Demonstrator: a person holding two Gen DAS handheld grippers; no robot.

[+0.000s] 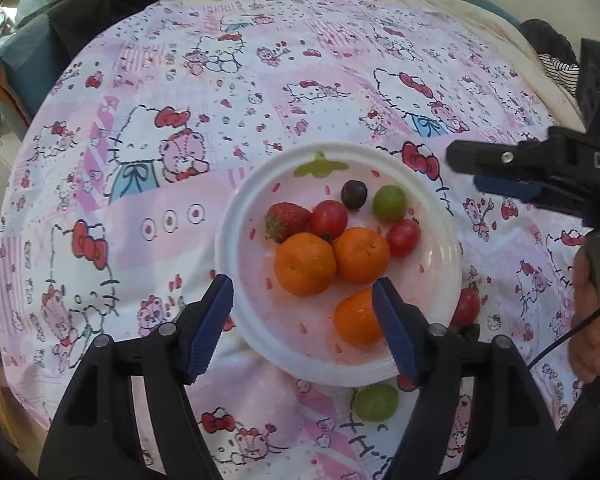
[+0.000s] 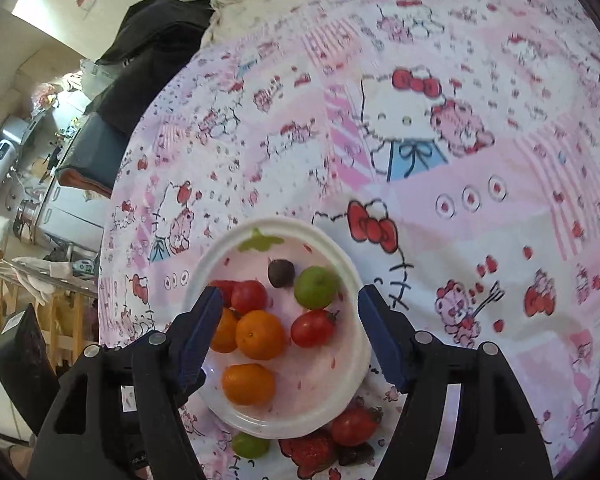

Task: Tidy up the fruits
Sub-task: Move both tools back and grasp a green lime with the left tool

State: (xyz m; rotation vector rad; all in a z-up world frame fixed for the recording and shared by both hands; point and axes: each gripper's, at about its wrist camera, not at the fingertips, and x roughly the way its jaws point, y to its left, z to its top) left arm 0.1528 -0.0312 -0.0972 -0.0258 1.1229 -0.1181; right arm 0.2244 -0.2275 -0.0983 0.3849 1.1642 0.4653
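Observation:
A white plate (image 1: pixel 236 248) holds three oranges (image 1: pixel 305 264), two red tomatoes (image 1: pixel 328 219), a strawberry (image 1: pixel 286 220), a dark grape (image 1: pixel 354 194) and a green grape (image 1: pixel 389 202). My left gripper (image 1: pixel 302 320) is open and empty above the plate's near side. My right gripper (image 2: pixel 290 330) is open and empty over the plate (image 2: pixel 356 384); it also shows in the left wrist view (image 1: pixel 480 168). Off the plate lie a green grape (image 1: pixel 376 402), a tomato (image 2: pixel 354 426), a strawberry (image 2: pixel 312 454) and a dark fruit (image 2: pixel 356 456).
A pink cartoon-cat cloth (image 1: pixel 140 160) covers the round table. Dark clothing (image 2: pixel 148 52) lies at the far edge. Kitchen clutter (image 2: pixel 16 168) stands beyond the table's left side.

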